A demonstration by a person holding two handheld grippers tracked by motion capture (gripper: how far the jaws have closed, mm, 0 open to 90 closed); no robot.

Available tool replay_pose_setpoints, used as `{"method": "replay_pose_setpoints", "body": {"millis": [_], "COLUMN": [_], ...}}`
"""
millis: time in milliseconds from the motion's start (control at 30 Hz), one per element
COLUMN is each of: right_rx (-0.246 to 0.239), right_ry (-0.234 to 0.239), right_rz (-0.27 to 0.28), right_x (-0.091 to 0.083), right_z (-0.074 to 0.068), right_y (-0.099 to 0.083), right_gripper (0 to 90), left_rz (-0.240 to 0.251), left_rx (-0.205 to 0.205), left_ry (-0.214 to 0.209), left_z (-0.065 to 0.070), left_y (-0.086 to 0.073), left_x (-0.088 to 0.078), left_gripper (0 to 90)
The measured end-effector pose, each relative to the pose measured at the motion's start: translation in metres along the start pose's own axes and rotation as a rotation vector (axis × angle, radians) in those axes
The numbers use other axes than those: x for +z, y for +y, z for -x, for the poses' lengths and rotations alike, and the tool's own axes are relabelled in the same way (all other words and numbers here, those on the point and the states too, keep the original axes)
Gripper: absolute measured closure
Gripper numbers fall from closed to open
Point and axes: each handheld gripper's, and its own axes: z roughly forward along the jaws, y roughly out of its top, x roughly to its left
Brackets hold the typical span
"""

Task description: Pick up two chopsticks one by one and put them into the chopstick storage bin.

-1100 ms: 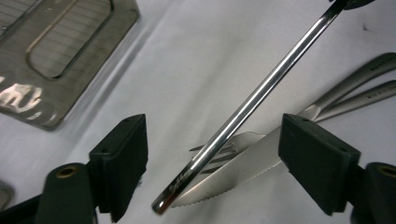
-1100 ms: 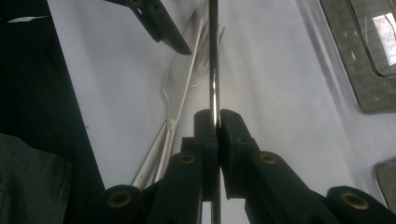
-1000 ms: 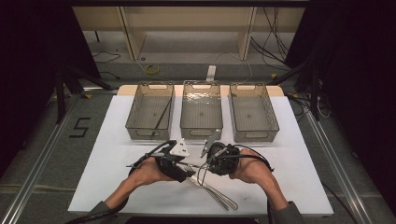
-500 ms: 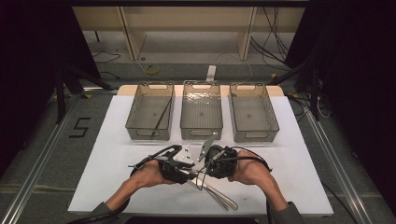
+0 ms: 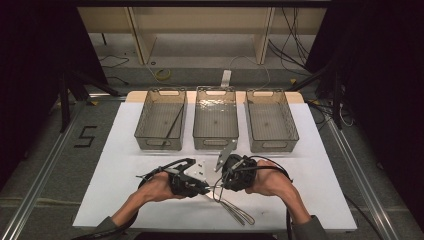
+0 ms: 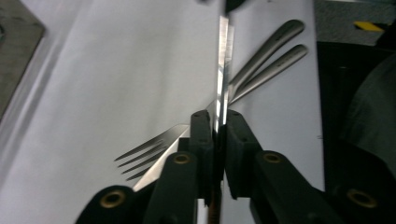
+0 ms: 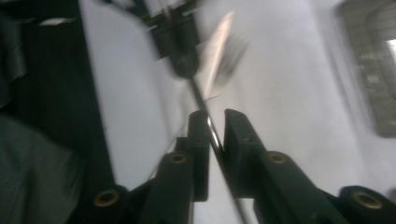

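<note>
The left gripper [image 6: 215,122] has just closed its fingers on a knife [image 6: 223,60]; the right gripper [image 7: 215,122], its fingers just loosening, passes it over, and should release fully next.

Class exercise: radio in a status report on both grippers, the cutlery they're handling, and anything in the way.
Left gripper shut on knife, just closed. Right gripper opening, same knife between jaws. Fork and spare handles beneath, close.
</note>
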Motion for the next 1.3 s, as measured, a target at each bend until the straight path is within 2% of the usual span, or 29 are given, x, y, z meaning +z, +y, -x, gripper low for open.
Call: {"method": "replay_pose_setpoints", "body": {"millis": [33, 100, 133, 167, 300, 333, 367, 467, 567, 700, 800, 1067, 1167, 1300], "right_rx": [0.010, 0.021, 0.052, 0.055, 0.116, 0.124, 0.126, 0.156, 0.189, 0.226, 0.260, 0.338, 0.365, 0.376], "right_ry": [-0.002, -0.006, -0.017, -0.024, -0.036, -0.047, -0.058, -0.094, -0.118, -0.179, -0.201, -0.230, -0.234, -0.238], "right_rz": [0.012, 0.039, 0.052, 0.073, 0.166, 0.181, 0.194, 0.245, 0.329, 0.402, 0.447, 0.561, 0.582, 0.600], "right_x": [-0.001, -0.003, -0.005, -0.006, -0.011, -0.012, -0.013, -0.017, -0.022, -0.029, -0.031, -0.026, -0.021, -0.014], "right_z": [0.002, 0.005, 0.007, 0.008, 0.010, 0.012, 0.013, 0.016, 0.018, 0.018, 0.019, 0.016, 0.015, 0.013], "right_y": [0.000, -0.003, -0.003, -0.004, -0.006, -0.008, -0.008, -0.012, -0.018, -0.025, -0.032, -0.053, -0.059, -0.068], "right_gripper": [78.9, 66.6, 59.8, 55.1, 45.1, 42.7, 40.8, 38.9, 37.3, 34.6, 32.8, 31.2, 29.2, 28.3], "left_rz": [-0.005, 0.004, 0.009, 0.006, 0.007, 0.007, 0.011, 0.011, 0.013, 0.017, 0.023, 0.057, 0.061, 0.073], "left_rx": [-0.001, -0.026, -0.035, -0.047, -0.090, -0.096, -0.119, -0.152, -0.188, -0.224, -0.255, -0.334, -0.357, -0.399], "left_ry": [0.001, -0.002, 0.006, 0.018, 0.065, 0.075, 0.085, 0.116, 0.141, 0.169, 0.190, 0.241, 0.253, 0.277], "left_z": [0.000, -0.004, -0.005, -0.007, -0.012, -0.013, -0.015, -0.018, -0.021, -0.026, -0.029, -0.036, -0.039, -0.044], "left_y": [0.000, -0.002, -0.002, -0.003, -0.006, -0.006, -0.006, -0.008, -0.010, -0.013, -0.014, -0.022, -0.025, -0.029], "left_x": [0.000, -0.004, -0.005, -0.007, -0.012, -0.013, -0.014, -0.019, -0.023, -0.029, -0.033, -0.047, -0.050, -0.054], "left_gripper": [83.5, 83.6, 83.6, 83.6, 83.7, 83.7, 83.6, 83.6, 83.6, 83.6, 83.6, 83.6, 83.6, 83.6]}}
